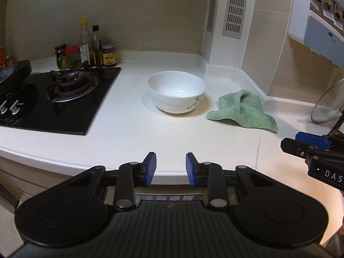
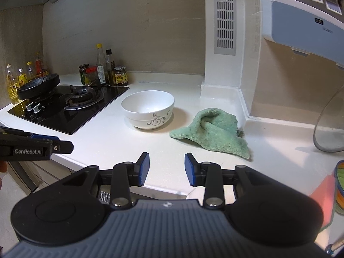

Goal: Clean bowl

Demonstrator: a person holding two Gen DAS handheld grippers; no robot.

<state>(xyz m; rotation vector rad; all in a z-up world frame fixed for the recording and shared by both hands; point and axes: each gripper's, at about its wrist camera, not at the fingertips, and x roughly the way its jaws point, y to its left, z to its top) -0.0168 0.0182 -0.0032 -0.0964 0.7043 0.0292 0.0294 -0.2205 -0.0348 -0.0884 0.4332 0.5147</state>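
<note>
White glazed bowl [image 1: 176,91] upright on white bench [image 1: 120,133], mouth up; round, no long axis; grey scroll motif on side wall. Sits between black glass hob [image 1: 64,101] and green cloth [image 1: 241,108], apart from both. Cloth terry-textured, crumpled, peak folded up. Left gripper [image 1: 171,167] spread, holding nothing, at bench front edge. Right gripper [image 2: 166,167] spread, holding nothing, short of cloth. Condiment jars [image 1: 109,54] against back wall.

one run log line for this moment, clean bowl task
phase: pre-grasp | left gripper: open, empty | right gripper: open, empty | white ceramic bowl: upright on counter | green cloth: crumpled beside bowl, untouched
</note>
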